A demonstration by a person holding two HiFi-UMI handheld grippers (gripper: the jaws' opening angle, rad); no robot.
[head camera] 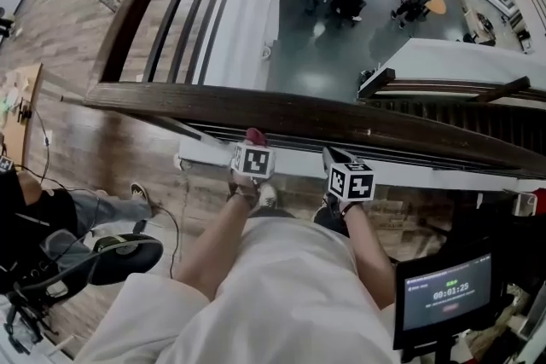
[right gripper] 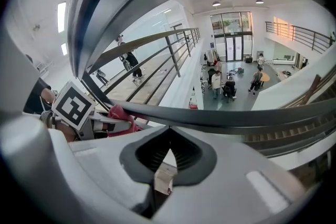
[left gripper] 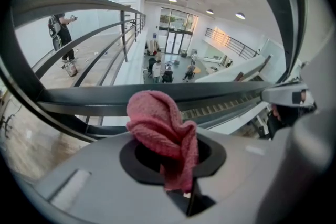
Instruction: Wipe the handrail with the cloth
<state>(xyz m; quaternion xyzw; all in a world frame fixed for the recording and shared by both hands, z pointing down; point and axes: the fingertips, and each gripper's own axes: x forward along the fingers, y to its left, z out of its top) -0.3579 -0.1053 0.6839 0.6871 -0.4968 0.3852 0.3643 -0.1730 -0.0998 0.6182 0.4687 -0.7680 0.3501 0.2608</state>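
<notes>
Two grippers are held near the person's legs. The left gripper point(left gripper: 176, 153) clenches a bunched pink cloth point(left gripper: 163, 131), whose lower end is lost between the jaws. The right gripper point(right gripper: 168, 152) is closed on nothing. Both sit just below the handrail point(head camera: 341, 119); whether the cloth touches it is unclear.

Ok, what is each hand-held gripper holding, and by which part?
The left hand-held gripper is shut on the pink cloth, pinching its lower bunched folds; the rest puffs above the jaws. The right hand-held gripper is shut and empty.
</notes>
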